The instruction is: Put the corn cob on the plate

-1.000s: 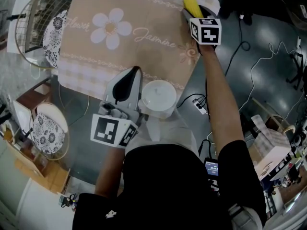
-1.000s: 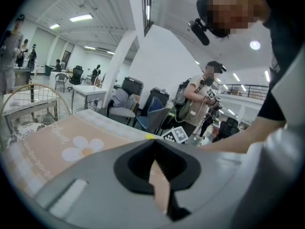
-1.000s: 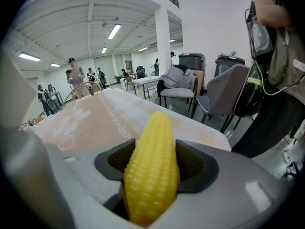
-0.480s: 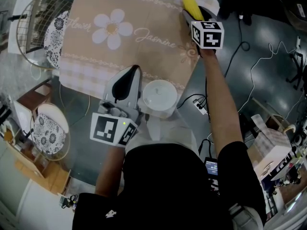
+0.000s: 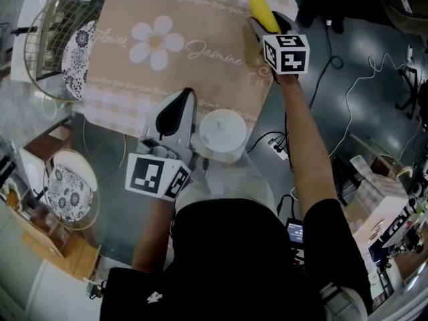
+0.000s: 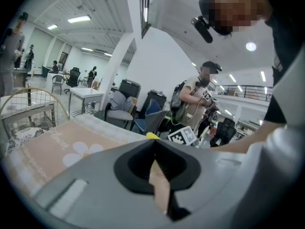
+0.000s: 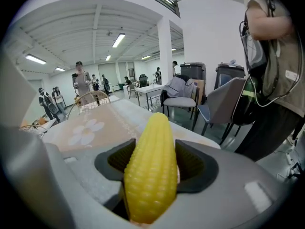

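My right gripper (image 5: 259, 23) is shut on a yellow corn cob (image 5: 263, 10) above the far right corner of the table. In the right gripper view the corn cob (image 7: 150, 175) stands upright between the two dark pads (image 7: 195, 166), its tip pointing away. A white round plate (image 5: 223, 134) sits at the near edge of the tablecloth (image 5: 167, 65). Just left of it, my left gripper (image 5: 188, 95) hangs with its jaws together and nothing in them. In the left gripper view the corn's tip (image 6: 152, 136) peeks over the shut left gripper (image 6: 153, 146).
A wire rack (image 5: 47, 39) at the table's left end holds a patterned plate (image 5: 75, 51). Another patterned plate (image 5: 67, 191) rests in a basket on the floor at lower left. Cables (image 5: 348, 92) run across the floor right of the table. People stand in the hall beyond.
My right gripper has risen a little with the corn cob in it and shifted slightly left in the head view. The left gripper has stayed in place.
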